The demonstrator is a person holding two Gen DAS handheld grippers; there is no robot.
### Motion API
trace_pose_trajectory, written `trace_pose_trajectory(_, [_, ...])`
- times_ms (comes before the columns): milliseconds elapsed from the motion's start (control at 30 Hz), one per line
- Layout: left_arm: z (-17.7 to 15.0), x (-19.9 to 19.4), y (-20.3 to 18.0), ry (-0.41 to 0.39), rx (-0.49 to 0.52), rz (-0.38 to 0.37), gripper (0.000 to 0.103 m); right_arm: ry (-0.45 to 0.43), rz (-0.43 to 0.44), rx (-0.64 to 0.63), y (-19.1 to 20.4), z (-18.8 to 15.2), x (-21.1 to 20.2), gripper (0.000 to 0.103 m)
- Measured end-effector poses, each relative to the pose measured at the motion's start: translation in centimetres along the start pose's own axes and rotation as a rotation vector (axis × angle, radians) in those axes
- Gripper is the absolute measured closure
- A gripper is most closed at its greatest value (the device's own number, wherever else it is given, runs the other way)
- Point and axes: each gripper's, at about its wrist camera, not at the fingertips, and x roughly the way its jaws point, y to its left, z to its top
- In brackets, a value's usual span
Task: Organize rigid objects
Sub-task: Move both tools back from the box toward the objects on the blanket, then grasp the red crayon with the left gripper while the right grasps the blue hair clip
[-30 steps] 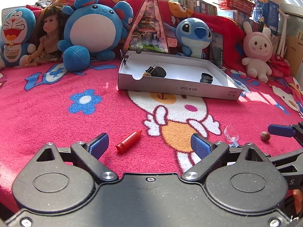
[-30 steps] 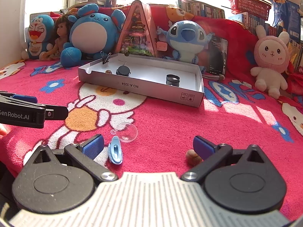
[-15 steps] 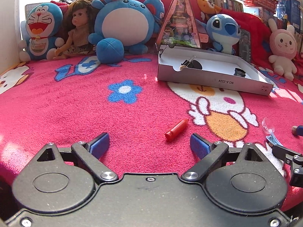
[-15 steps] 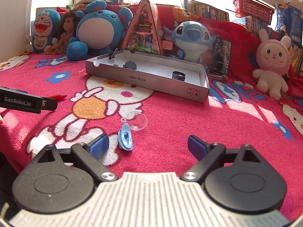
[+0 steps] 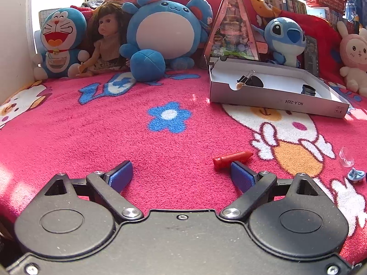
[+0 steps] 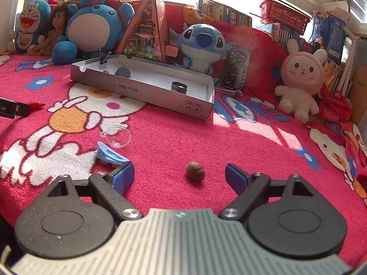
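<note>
My left gripper (image 5: 181,175) is open and empty, low over the pink blanket. A red crayon-like piece (image 5: 231,158) lies just beyond its right finger. My right gripper (image 6: 180,177) is open, and a brown nut (image 6: 195,171) lies between its fingers. A blue hair clip (image 6: 110,155) lies by its left finger, with a clear plastic dome (image 6: 118,135) behind it. The open white box (image 6: 197,107) holds a black disc, a black ring and a binder clip; it also shows in the left wrist view (image 5: 275,98).
Plush toys and a doll (image 5: 107,39) line the back, with a triangular model house (image 5: 231,29) behind the box. A pink rabbit plush (image 6: 300,78) sits at the right. Books and a red basket (image 6: 284,16) stand behind.
My left gripper has swung left, so the red piece now lies by its right finger. My right gripper has shifted right, and the nut now lies between its fingers.
</note>
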Motion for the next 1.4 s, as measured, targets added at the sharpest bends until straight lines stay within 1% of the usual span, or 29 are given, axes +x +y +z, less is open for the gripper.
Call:
trace_pose_trajectory(100, [0.4, 0.5, 0.3, -0.002, -0.010, 0.015, 0.011, -0.001, -0.005, 0.032, -0.4, 0.1, -0.2, 0.011])
trace_pose_trajectory(200, [0.5, 0.5, 0.5, -0.006, -0.023, 0.016, 0.011, -0.016, 0.021, 0.066, -0.4, 0.2, -0.8, 0.011])
trace_pose_trajectory(367, [0.0, -0.4, -0.4, -0.016, 0.005, -0.049, 0.011, -0.023, 0.124, 0.185, 0.0, 0.5, -1.8, 0.016])
trace_pose_trajectory(433, [-0.2, -0.7, -1.2, -0.029, 0.034, -0.070, 0.011, -0.035, 0.162, 0.244, 0.4, 0.7, -2.0, 0.017])
trace_pose_trajectory(500, [-0.2, -0.8, -1.9, -0.042, 0.070, -0.086, 0.011, -0.047, 0.179, 0.272, 1.0, 0.8, -1.9, 0.017])
trace_pose_trajectory(600, [0.0, -0.7, -2.6, -0.048, 0.090, -0.114, 0.011, -0.050, 0.168, 0.278, 2.0, 0.8, -1.6, 0.020])
trace_pose_trajectory(700, [0.3, -0.2, -2.7, -0.040, 0.062, -0.168, 0.011, -0.046, 0.140, 0.307, 2.7, 0.6, -1.3, 0.022])
trace_pose_trajectory(800, [0.6, 0.4, -2.6, -0.031, 0.034, -0.190, 0.012, -0.043, 0.109, 0.318, 3.4, 0.2, -1.0, 0.022])
trace_pose_trajectory(867, [0.7, 0.6, -2.7, -0.032, 0.036, -0.193, 0.014, -0.042, 0.102, 0.328, 3.7, 0.0, -0.8, 0.022])
trace_pose_trajectory(1000, [0.8, 0.9, -3.0, -0.033, 0.064, -0.188, 0.023, -0.057, 0.067, 0.328, 4.4, -0.2, -0.5, 0.023])
trace_pose_trajectory(1033, [0.7, 1.0, -3.0, -0.033, 0.070, -0.190, 0.024, -0.057, 0.058, 0.328, 4.6, -0.2, -0.4, 0.025])
trace_pose_trajectory(1133, [0.5, 1.0, -3.1, -0.037, 0.073, -0.186, 0.025, -0.043, 0.040, 0.315, 5.1, -0.2, -0.1, 0.031])
trace_pose_trajectory(1200, [0.4, 1.0, -3.3, -0.040, 0.079, -0.185, 0.028, -0.048, 0.034, 0.302, 5.4, -0.3, -0.1, 0.034])
trace_pose_trajectory(1233, [0.4, 1.0, -3.3, -0.042, 0.080, -0.185, 0.032, -0.049, 0.035, 0.300, 5.5, -0.3, -0.1, 0.039])
trace_pose_trajectory(1267, [0.4, 0.9, -3.4, -0.044, 0.080, -0.183, 0.044, -0.050, 0.037, 0.302, 5.5, -0.3, -0.1, 0.043])
trace_pose_trajectory(1300, [0.4, 0.8, -3.5, -0.048, 0.083, -0.180, 0.053, -0.051, 0.042, 0.304, 5.5, -0.2, -0.1, 0.046])
trace_pose_trajectory(1333, [0.5, 0.6, -3.6, -0.051, 0.086, -0.163, 0.061, -0.051, 0.048, 0.305, 5.4, -0.1, -0.1, 0.057])
trace_pose_trajectory(1400, [0.7, 0.3, -3.8, -0.039, 0.083, -0.147, 0.061, -0.050, 0.059, 0.313, 5.2, 0.1, -0.1, 0.059])
